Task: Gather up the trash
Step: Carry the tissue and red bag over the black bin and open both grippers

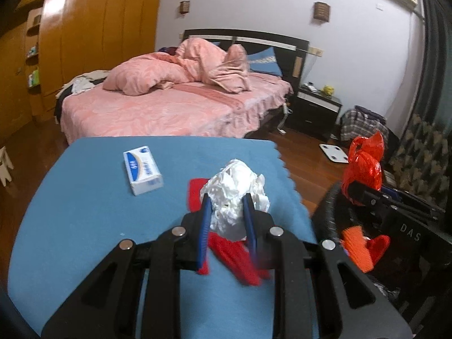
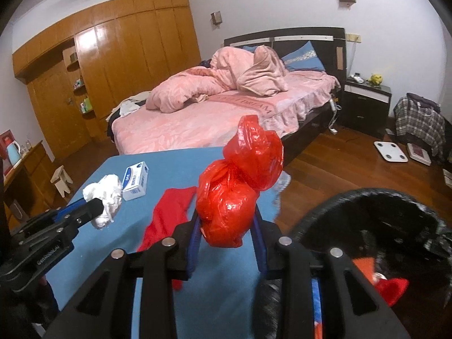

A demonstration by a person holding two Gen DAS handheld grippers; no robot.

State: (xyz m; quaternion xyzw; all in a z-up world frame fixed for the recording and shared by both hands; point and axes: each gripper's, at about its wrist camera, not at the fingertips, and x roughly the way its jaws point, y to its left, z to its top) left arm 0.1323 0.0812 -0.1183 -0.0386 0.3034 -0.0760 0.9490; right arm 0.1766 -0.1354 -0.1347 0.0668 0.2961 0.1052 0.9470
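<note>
My left gripper [image 1: 227, 202] is shut on a crumpled wad of white tissue [image 1: 234, 189] and holds it above the blue table [image 1: 84, 212]. It also shows in the right wrist view [image 2: 97, 207] with the wad [image 2: 106, 197]. My right gripper [image 2: 227, 216] is shut on a knotted red plastic bag [image 2: 240, 183], held above the table's right edge; the bag also shows in the left wrist view [image 1: 364, 163]. A black trash bin [image 2: 367, 226] stands right of the table, with red and orange items inside [image 1: 364, 248].
A red cloth [image 2: 169, 212] lies on the table under the grippers. A white and blue tissue box [image 1: 142, 169] sits at the table's far left. Beyond are a pink bed [image 1: 169, 107], a black nightstand [image 1: 313, 110], a white scale [image 1: 333, 154] and a wooden wardrobe [image 1: 93, 34].
</note>
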